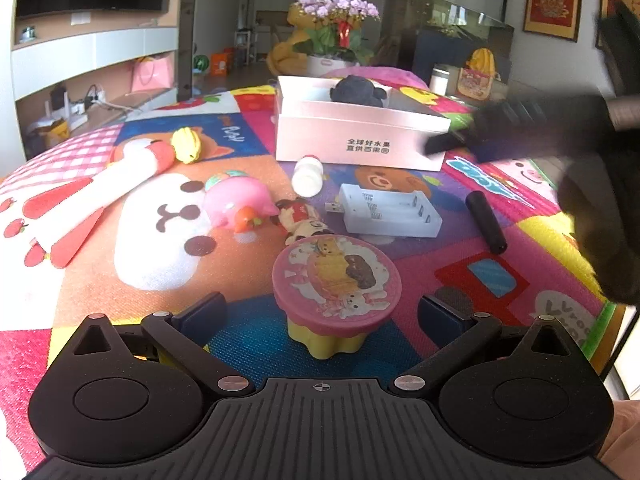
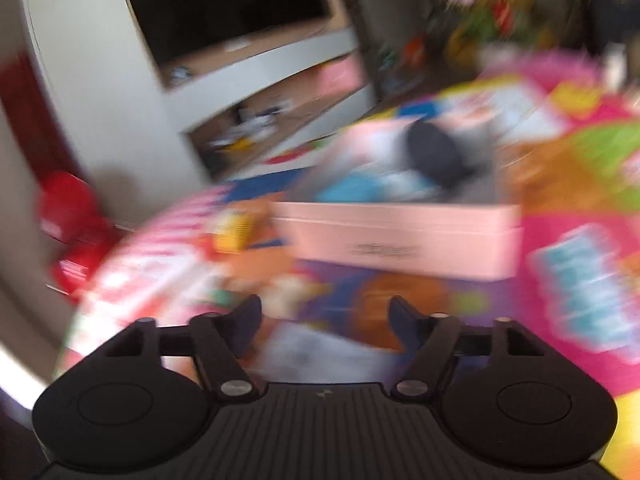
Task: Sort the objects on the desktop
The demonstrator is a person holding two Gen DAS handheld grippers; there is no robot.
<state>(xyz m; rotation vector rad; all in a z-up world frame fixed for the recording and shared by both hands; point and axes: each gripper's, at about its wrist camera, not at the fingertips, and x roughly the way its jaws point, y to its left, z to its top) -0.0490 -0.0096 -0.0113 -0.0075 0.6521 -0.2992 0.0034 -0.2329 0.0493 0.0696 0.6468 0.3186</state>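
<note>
Left wrist view: left gripper (image 1: 320,308) fingers wide around pink-lid jar (image 1: 336,280), untouched; right gripper (image 2: 325,312) wide, empty. Next imo: close on jar, then box (image 1: 360,136).

A round-lidded jar (image 1: 334,296) sits nearest. Beyond it lie a figurine (image 1: 302,216) and a battery holder (image 1: 390,210), with a cylinder (image 1: 486,222) to the right. The box (image 1: 360,136) stands farthest, apparently holding a plush toy (image 1: 358,90).

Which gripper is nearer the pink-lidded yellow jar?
Left. The left gripper has its open jaws on either side of the jar, while the right gripper is up by the pink box.
</note>
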